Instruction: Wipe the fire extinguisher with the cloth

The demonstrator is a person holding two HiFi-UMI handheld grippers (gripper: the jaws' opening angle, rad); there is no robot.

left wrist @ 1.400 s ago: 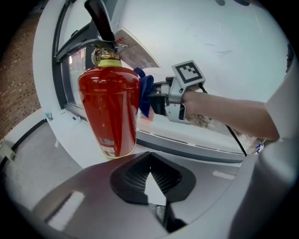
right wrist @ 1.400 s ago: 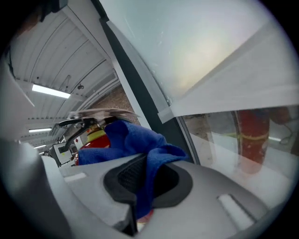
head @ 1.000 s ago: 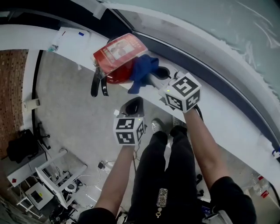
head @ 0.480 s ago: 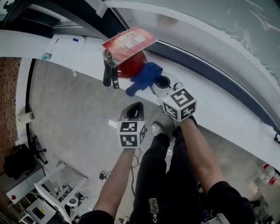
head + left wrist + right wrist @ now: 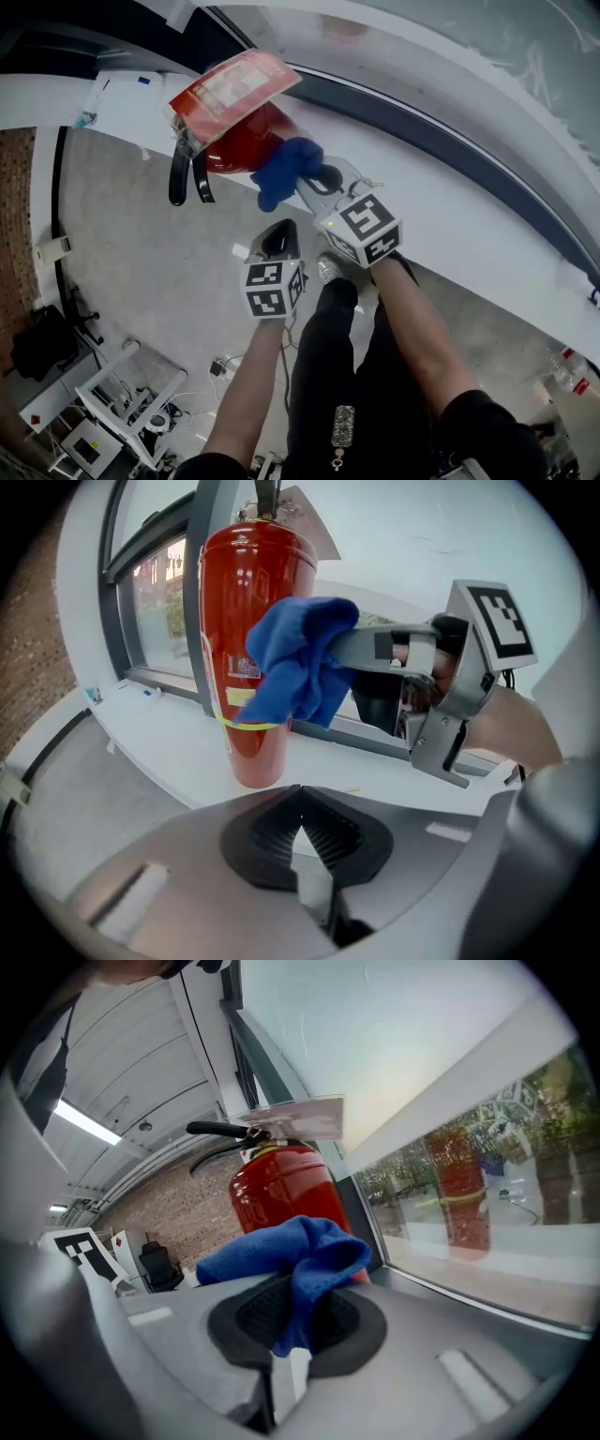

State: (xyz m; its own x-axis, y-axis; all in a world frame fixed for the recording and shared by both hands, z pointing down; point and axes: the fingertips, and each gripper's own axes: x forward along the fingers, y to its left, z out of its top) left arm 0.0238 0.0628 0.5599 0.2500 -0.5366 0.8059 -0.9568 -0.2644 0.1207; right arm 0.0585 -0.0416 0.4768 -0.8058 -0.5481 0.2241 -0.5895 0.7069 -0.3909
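While I watch through the head view, the tall red metal fire extinguisher (image 5: 239,141) stands upright on the white window sill (image 5: 469,248), close to the glass, with a red and white card (image 5: 234,84) over its top and black levers (image 5: 187,173) sticking out to one side. My right gripper (image 5: 314,185) is clamped on a bunched blue cloth (image 5: 286,169), and its own view shows the fabric pinched between the dark pads with the loose end puffed out ahead of the jaws. From the left gripper view the cloth (image 5: 295,667) lies across the extinguisher's (image 5: 253,602) side, just above the yellow band and about halfway up the body; it seems to touch the red shell, though I cannot be sure of the contact. The right gripper (image 5: 352,649) reaches in roughly level from the right. My left gripper (image 5: 300,832) is clenched on nothing, jaws together, sitting lower and apart from the extinguisher, aimed toward its base.
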